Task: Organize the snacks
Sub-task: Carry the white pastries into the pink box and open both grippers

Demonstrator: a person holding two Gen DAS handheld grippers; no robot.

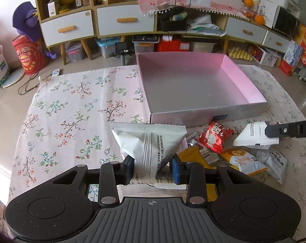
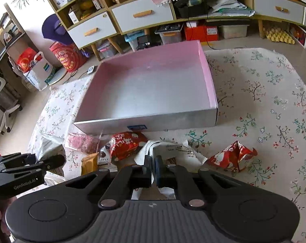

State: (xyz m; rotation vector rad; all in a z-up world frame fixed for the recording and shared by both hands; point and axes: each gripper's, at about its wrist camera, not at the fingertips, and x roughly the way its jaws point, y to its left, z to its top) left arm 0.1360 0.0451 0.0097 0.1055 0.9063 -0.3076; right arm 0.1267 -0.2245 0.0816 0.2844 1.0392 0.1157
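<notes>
A large pink box (image 1: pixel 193 85) sits empty on the floral bench (image 1: pixel 71 111), at twelve o'clock from both grippers. The left gripper (image 1: pixel 153 168) pinches a white snack packet (image 1: pixel 150 147); the right gripper (image 2: pixel 151 169) pinches another white packet (image 2: pixel 173 151) by its edge. Each should probably be carried clear over the near wall before letting go.

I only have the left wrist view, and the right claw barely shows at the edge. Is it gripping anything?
Observer: Yes. The right claw is shut on the edge of a white packet.
Operator: Any snacks to its right that I'm missing?
Observer: One crumpled red wrapper lies alone on the cloth.
Operator: Anything near the front left corner of the box?
Observer: A pink packet lies just in front of it.
</notes>
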